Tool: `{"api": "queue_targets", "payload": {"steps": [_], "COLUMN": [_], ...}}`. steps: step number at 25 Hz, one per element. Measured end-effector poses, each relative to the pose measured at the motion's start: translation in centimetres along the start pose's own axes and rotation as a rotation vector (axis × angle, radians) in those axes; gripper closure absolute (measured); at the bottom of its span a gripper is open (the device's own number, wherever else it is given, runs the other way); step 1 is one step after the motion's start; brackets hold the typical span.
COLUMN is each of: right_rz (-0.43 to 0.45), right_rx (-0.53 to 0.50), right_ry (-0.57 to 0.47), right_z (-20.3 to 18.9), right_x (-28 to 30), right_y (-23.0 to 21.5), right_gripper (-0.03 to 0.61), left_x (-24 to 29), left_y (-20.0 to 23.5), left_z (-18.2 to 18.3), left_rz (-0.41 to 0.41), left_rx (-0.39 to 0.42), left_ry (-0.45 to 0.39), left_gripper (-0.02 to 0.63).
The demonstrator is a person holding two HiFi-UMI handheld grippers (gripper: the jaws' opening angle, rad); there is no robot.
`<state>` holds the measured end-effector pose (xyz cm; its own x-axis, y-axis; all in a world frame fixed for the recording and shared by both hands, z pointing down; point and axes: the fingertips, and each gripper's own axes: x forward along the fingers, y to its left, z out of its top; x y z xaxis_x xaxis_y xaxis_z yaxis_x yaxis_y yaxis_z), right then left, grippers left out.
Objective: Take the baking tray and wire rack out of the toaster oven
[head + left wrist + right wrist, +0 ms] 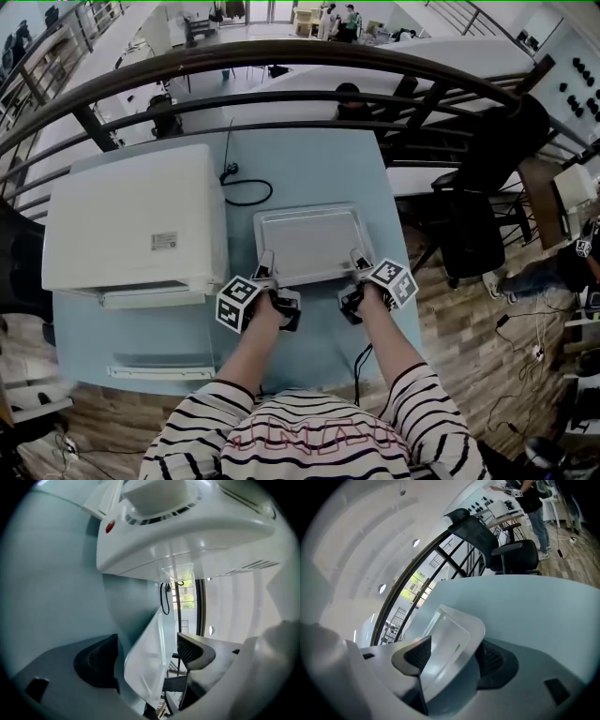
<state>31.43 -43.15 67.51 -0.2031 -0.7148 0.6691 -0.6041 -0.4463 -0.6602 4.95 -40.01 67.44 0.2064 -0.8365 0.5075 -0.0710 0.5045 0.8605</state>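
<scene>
Baking tray (311,246): lies flat on the pale blue table (309,164), just right of the white toaster oven (131,220), outside it.
Toaster oven door (159,361): folded down toward the near edge.
Left gripper (265,265): at the tray's near-left corner; jaws apart, rim between them, pads clear of it.
Right gripper (361,262): at the near-right corner; jaws apart, corner between them, not pinched.
Black cord (246,192): on the table beyond the tray.

A pale blue table (309,159) stands on wood-plank floor (469,323), beside a dark curved railing (281,54) and a black office chair (469,234).
</scene>
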Motion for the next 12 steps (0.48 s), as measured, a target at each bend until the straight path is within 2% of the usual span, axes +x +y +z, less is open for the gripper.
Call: {"api": "queue_targets", "payload": {"steps": [2, 6, 9, 12], "right_rz": [-0.033, -0.114, -0.141, -0.148], "right_rx": [-0.067, -0.271, -0.385, -0.416], "right_ry": [0.074, 0.229, 0.261, 0.27], "right_z": [-0.6, -2.0, -2.3, -2.8], "right_x": [0.4, 0.4, 0.0, -0.3], "right_y": [-0.4, -1.6, -2.0, -2.3], "right_gripper": [0.284, 0.267, 0.255, 0.25], "left_x": [0.1, 0.2, 0.1, -0.1], "left_y": [-0.3, -0.3, -0.4, -0.2], "left_z": [-0.1, -0.6, -0.8, -0.9], "left_rz": [0.013, 0.016, 0.023, 0.043], "left_rx": [0.039, 0.092, 0.195, 0.319], "left_ry": [0.021, 0.05, 0.072, 0.092], "left_gripper": [0.239, 0.238, 0.235, 0.235]}}
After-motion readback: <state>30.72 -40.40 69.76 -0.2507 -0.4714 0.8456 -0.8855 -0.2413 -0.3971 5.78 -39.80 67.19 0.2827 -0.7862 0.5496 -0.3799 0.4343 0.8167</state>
